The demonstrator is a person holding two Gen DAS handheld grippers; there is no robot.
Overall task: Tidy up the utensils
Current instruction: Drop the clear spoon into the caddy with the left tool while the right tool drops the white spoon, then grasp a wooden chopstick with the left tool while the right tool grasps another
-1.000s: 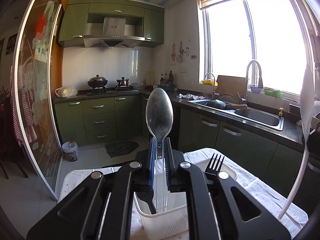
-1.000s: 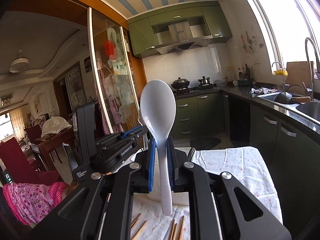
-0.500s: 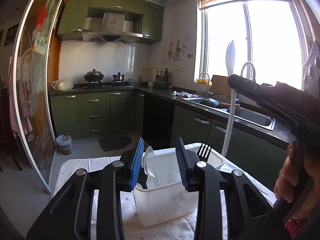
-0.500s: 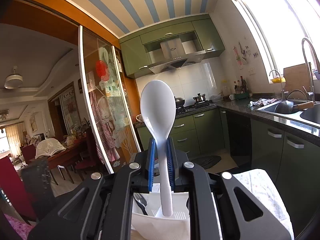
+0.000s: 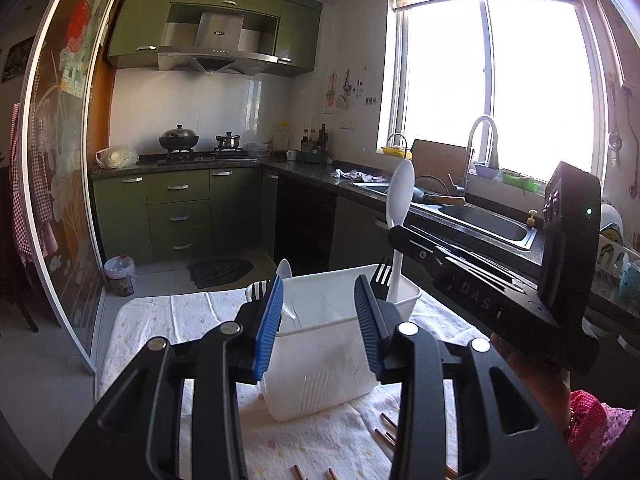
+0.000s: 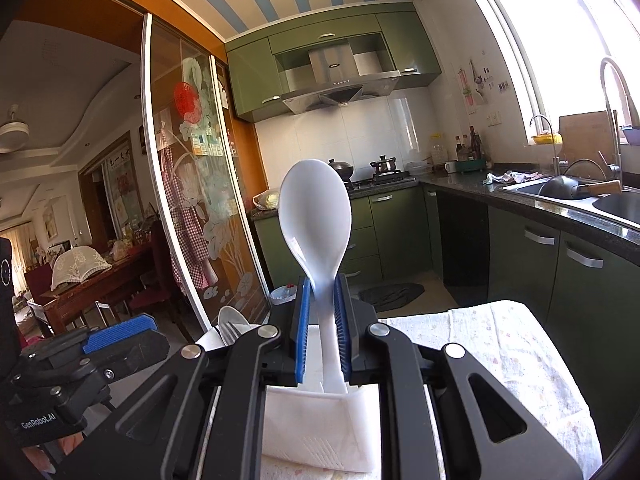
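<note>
Right gripper (image 6: 322,328): aimed near level over the white utensil basket (image 6: 320,432); jaws opening, white rice spoon (image 6: 316,220) upright between the blue pads with slim gaps showing, its handle end down in the basket's right end.

Left gripper (image 5: 318,320): aimed slightly down at the same basket; jaws opening, nothing between them.

Basket contents: metal spoon (image 5: 284,272) and fork (image 5: 380,278), upright.

Support: floral tablecloth (image 5: 320,436); chopsticks (image 5: 386,434) lying near the basket.
</note>
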